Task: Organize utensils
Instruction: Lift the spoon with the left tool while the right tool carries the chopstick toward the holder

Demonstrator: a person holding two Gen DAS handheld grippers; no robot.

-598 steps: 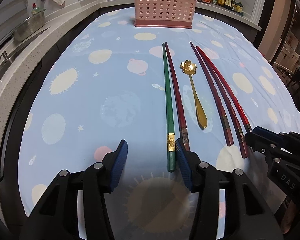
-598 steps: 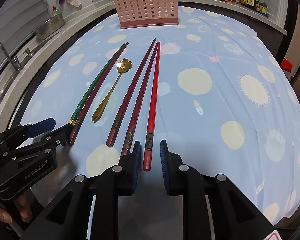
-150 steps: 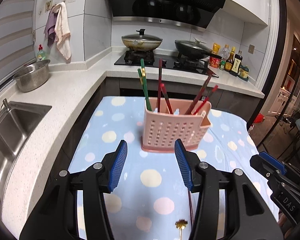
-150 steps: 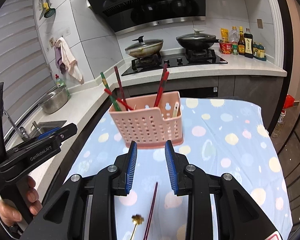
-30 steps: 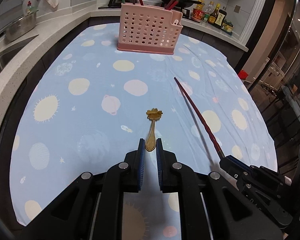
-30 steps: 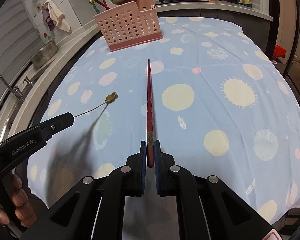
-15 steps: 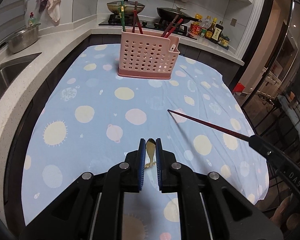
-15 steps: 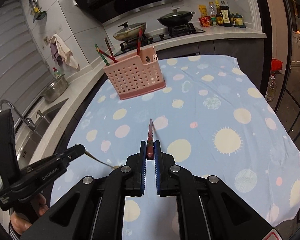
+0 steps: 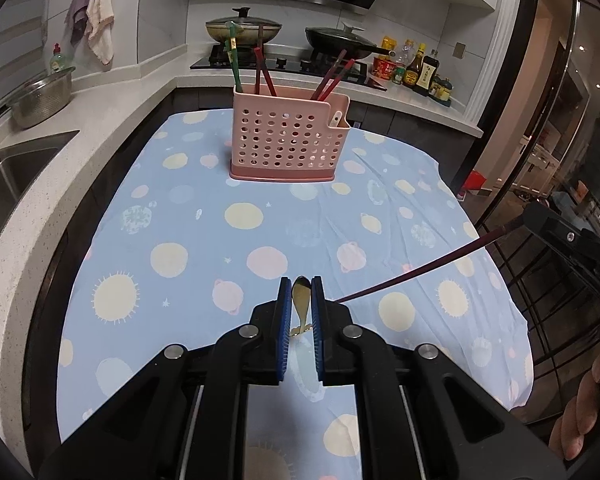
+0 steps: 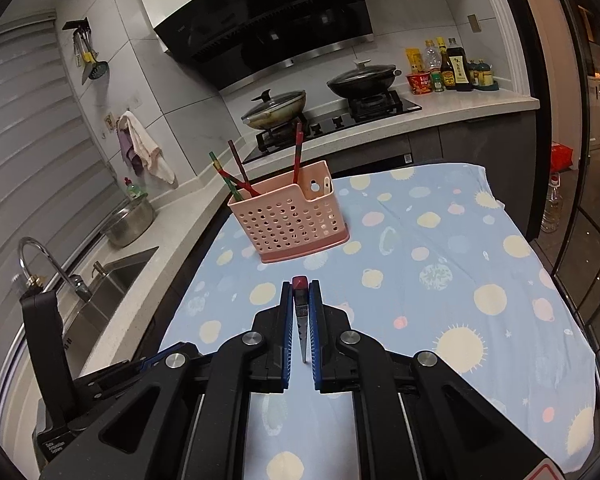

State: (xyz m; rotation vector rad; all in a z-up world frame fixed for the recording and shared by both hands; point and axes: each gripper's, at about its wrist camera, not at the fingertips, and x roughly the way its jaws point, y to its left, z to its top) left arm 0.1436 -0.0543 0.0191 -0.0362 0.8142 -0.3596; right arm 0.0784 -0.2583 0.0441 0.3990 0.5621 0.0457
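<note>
Ahead of us a pink basket (image 9: 286,140) stands upright on the far part of the blue tablecloth (image 9: 172,216). It already holds a green chopstick (image 9: 233,60) and several red ones, all leaning out over its rim, and a small pale handle sits in its lower corner pocket. Between us and the basket the cloth lies bare, so nothing on it blocks the way to the basket.

Behind the basket runs a white counter with a stove, a lidded pan (image 10: 274,108) and a dark wok (image 10: 362,76); sauce bottles (image 10: 448,66) cluster at its right end. To our left are a sink (image 10: 100,284) with a curved tap, a steel bowl (image 9: 42,98) and towels hanging on the wall.

Our left gripper (image 9: 300,312) is clamped tight on a gold spoon (image 9: 301,300). The handle end rises between the blue pads and the rest hangs below, lifted off the cloth.

Our right gripper (image 10: 301,320) is likewise squeezed onto a red chopstick (image 10: 300,308), its blunt red end up by the fingertips and its thin point down between the pads. In the left wrist view that chopstick (image 9: 420,270) slants across the air from the right gripper toward the left one, its tip just beside our left fingers.
</note>
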